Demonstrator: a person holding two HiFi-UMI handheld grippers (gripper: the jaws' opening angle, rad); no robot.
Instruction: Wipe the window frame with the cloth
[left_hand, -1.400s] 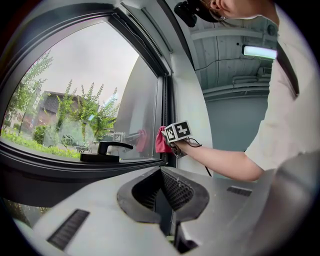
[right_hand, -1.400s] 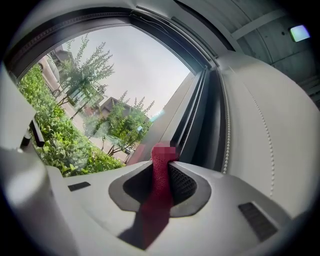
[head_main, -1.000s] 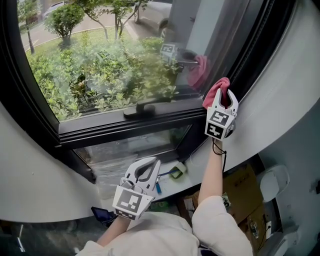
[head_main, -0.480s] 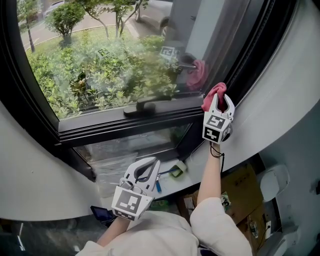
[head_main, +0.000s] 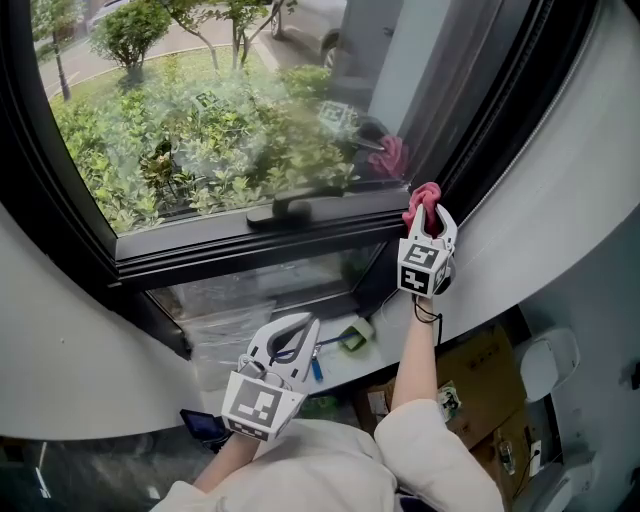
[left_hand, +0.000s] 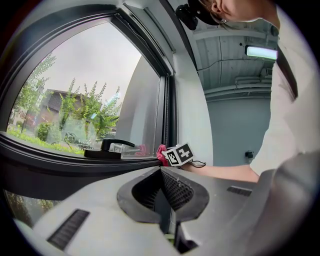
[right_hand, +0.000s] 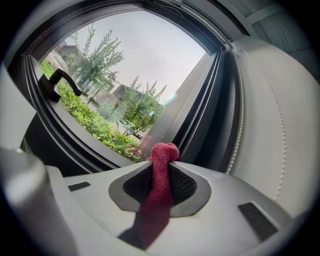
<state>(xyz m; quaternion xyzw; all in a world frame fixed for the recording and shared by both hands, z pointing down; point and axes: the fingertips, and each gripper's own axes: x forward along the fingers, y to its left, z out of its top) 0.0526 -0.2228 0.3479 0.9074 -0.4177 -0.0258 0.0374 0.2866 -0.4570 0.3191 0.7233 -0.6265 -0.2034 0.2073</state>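
Observation:
My right gripper (head_main: 428, 212) is shut on a red cloth (head_main: 421, 203), whose bunched end sticks out past the fingertips and presses at the lower right corner of the black window frame (head_main: 250, 250). The same cloth (right_hand: 161, 172) runs between the jaws in the right gripper view, its tip against the dark frame (right_hand: 197, 125). From the left gripper view the cloth (left_hand: 161, 152) and the right gripper's marker cube (left_hand: 179, 154) show beside the frame. My left gripper (head_main: 300, 325) hangs low, below the sill, shut with nothing in it.
A black window handle (head_main: 290, 212) sits on the lower sash rail. Below the sill lie a green-and-white object (head_main: 355, 338), cardboard boxes (head_main: 490, 385) and a white bin (head_main: 550, 365). A curved white wall (head_main: 560, 190) flanks the frame on the right.
My right gripper has slid down and left along the right side of the frame with the cloth, reaching the bottom corner. The left gripper has stayed put.

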